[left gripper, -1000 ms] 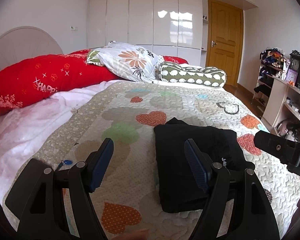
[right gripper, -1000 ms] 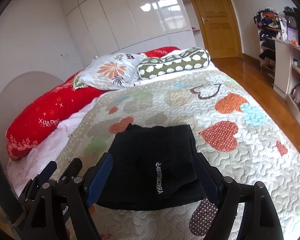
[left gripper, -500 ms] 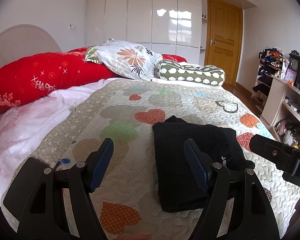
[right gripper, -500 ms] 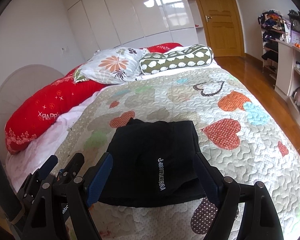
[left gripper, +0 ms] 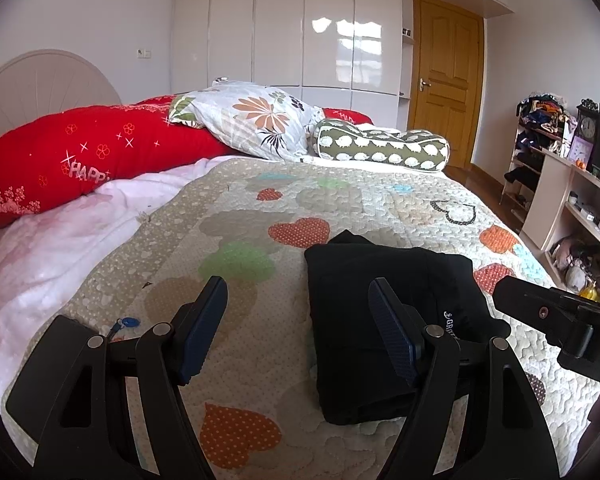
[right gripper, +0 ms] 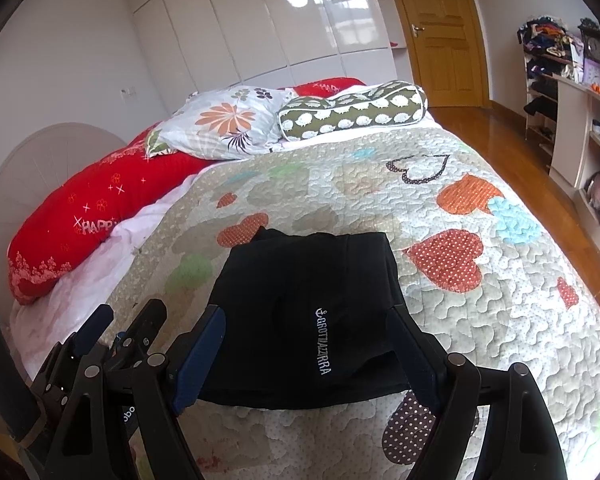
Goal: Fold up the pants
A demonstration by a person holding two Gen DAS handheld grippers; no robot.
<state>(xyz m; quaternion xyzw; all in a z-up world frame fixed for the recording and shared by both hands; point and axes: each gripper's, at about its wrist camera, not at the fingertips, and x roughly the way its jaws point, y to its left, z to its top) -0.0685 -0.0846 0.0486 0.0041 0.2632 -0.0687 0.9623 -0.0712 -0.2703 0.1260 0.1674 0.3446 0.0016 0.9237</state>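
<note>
Right wrist view shows the pants (right gripper: 312, 320) folded square on the quilt (right gripper: 480, 320), my right gripper (right gripper: 306, 356) and left gripper (left gripper: 298, 330) both spread empty, so I judge only pulling away remains.

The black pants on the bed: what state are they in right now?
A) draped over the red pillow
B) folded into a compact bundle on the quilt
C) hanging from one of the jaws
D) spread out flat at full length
B: the black pants lie as a compact folded bundle on the quilt, and both the left gripper and the right gripper are open and holding nothing.
</note>
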